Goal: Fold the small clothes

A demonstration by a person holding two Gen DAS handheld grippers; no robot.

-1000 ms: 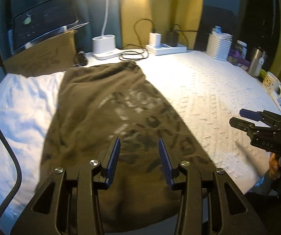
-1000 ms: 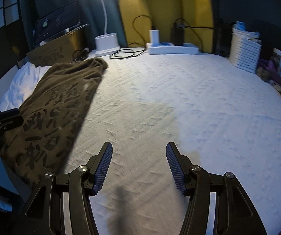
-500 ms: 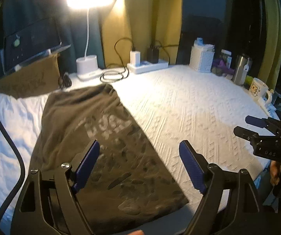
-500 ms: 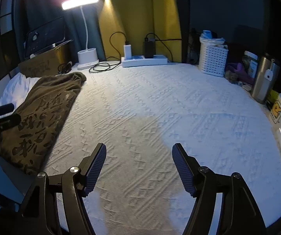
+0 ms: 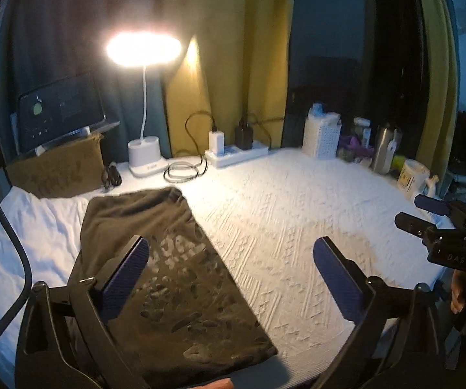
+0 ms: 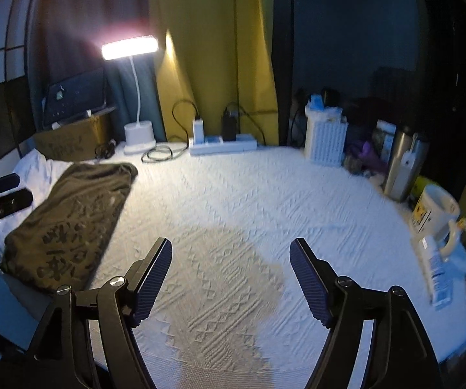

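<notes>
Now both my left gripper (image 5: 229,278) and right gripper (image 6: 231,278), jaws just opened, hold nothing. Soft, limp shirt (image 5: 168,275) beside the lamp (image 5: 143,159): pinch its corners.

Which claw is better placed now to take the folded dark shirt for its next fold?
Probably left: the left claw hangs open directly above the dark shirt; the right claw faces bare bedspread.

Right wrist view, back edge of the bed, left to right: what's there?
Lamp base → coiled cable → power strip → white basket → steel flask → mug.
</notes>
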